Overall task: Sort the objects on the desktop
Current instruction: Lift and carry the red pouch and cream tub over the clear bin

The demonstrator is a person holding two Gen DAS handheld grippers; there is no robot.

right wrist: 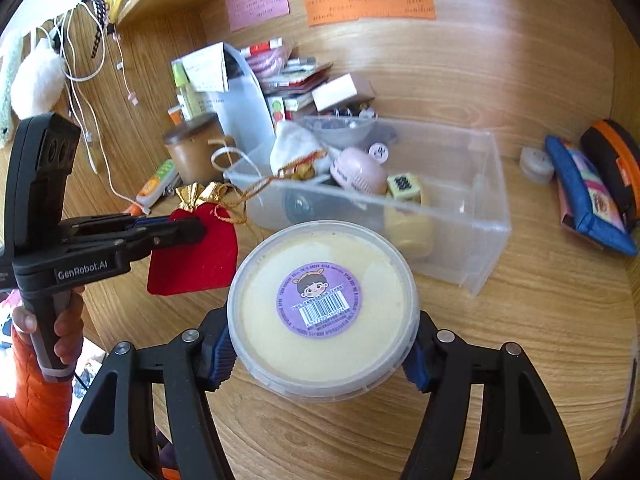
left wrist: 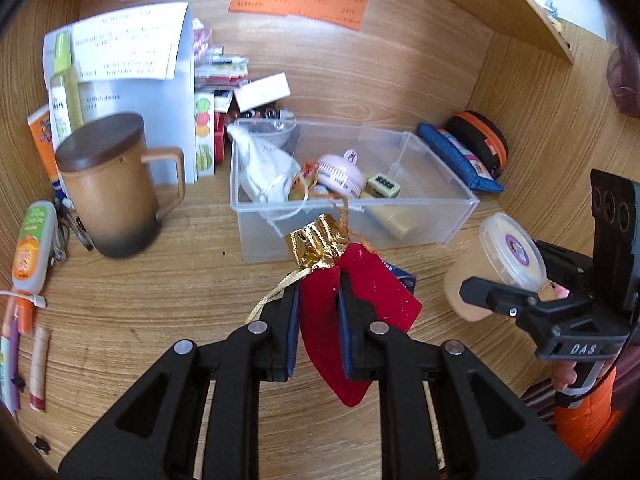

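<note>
Left gripper (left wrist: 319,308): pads pressed together on a red velvet pouch (left wrist: 352,300), which hangs clear of the desk. The pouch's long axis runs along the fingers, gold-trimmed neck forward, toward the clear plastic bin (left wrist: 436,200). A gold cord trails off the neck; one strand looks to reach over the bin's near rim, though I cannot tell whether it is caught there.

Right gripper (right wrist: 320,356): clamped on the sides of a round lidded tub (right wrist: 324,308), cream contents, purple barcode sticker on the lid (lid faces the camera, so the tub is tipped back). Pads touch both walls.

Key relation: the bin lies straight ahead of both grippers and below them, its long side across the line of approach. From the left wrist view the pouch sits just short of the bin's near wall, nearer than the tub, which is off to the right. My read is the left hand drops first, into the crowded left half; the right half is bare.

Hidden: the tub's base, the desk under both loads, and what lies beneath the white cloth bag (left wrist: 264,168) in the bin.
</note>
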